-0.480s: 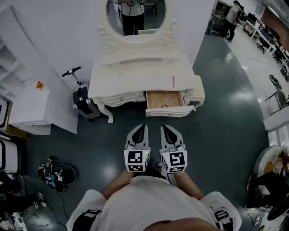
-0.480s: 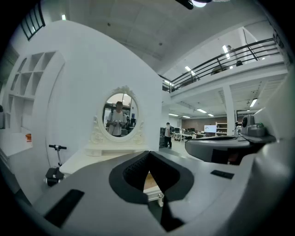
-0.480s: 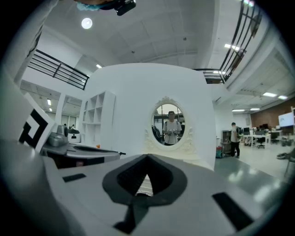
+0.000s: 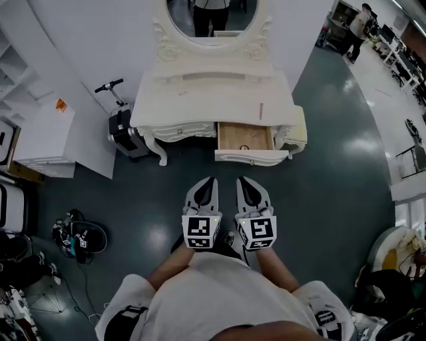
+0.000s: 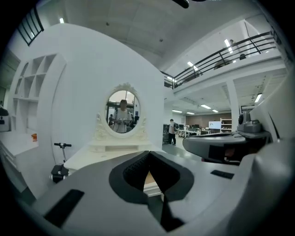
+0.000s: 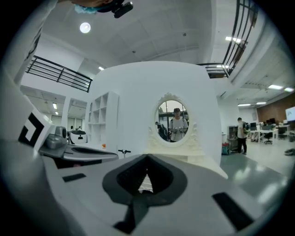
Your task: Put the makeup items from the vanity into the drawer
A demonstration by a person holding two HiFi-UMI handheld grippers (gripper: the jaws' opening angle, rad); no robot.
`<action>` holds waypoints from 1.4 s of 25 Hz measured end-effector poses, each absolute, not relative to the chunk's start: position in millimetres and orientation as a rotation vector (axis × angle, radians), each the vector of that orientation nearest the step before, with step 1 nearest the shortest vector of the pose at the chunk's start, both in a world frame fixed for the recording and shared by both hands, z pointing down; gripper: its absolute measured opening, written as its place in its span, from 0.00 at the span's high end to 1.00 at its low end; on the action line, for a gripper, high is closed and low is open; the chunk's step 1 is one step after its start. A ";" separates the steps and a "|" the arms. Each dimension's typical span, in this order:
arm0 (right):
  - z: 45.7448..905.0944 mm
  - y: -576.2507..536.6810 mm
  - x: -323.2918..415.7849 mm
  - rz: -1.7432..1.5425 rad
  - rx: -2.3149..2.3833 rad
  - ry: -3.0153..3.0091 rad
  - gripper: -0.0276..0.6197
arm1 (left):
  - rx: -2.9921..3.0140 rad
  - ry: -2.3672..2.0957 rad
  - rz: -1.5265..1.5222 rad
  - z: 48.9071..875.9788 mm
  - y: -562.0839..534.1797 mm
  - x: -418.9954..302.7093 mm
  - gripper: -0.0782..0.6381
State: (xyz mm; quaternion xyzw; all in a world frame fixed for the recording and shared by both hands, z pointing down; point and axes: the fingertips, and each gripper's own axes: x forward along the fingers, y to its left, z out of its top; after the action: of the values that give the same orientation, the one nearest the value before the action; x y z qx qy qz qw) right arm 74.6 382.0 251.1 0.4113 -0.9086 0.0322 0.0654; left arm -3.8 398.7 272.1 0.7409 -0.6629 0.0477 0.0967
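Observation:
A white vanity (image 4: 200,106) with an oval mirror (image 4: 211,16) stands ahead against the wall. Its right drawer (image 4: 245,138) is pulled out, with a small ring-like thing on its wooden bottom. A thin pink stick (image 4: 261,110) lies on the tabletop at the right, and a small item (image 4: 181,94) lies at the left. My left gripper (image 4: 211,180) and right gripper (image 4: 241,180) hover side by side over the floor, short of the vanity. Both are shut and hold nothing. Each gripper view shows the vanity (image 5: 110,150) (image 6: 184,154) beyond closed jaws.
A black scooter (image 4: 118,126) leans left of the vanity. A white shelf unit (image 4: 40,143) stands farther left, with dark gear (image 4: 76,241) on the floor near it. Desks and a person (image 4: 359,23) are at the far right. Dark green floor lies between me and the vanity.
The vanity sits slightly higher and larger in the head view. Both grippers stay shut, side by side.

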 end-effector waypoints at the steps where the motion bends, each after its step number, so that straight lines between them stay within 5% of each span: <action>1: 255.0 378.7 74.0 0.104 1.236 -2.737 0.94 | 2.179 -1.970 0.148 276.1 397.7 -6.6 0.88; 35: 310.3 193.2 -42.5 0.176 1.222 -2.522 0.93 | 2.179 -1.823 0.203 327.5 215.6 -137.8 0.88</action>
State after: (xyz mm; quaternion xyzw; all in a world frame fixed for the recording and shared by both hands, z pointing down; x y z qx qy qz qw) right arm -42.5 193.2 310.3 0.4291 -0.8858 0.0617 0.1658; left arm -137.8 215.6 327.5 0.7568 -0.6332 0.0705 0.1463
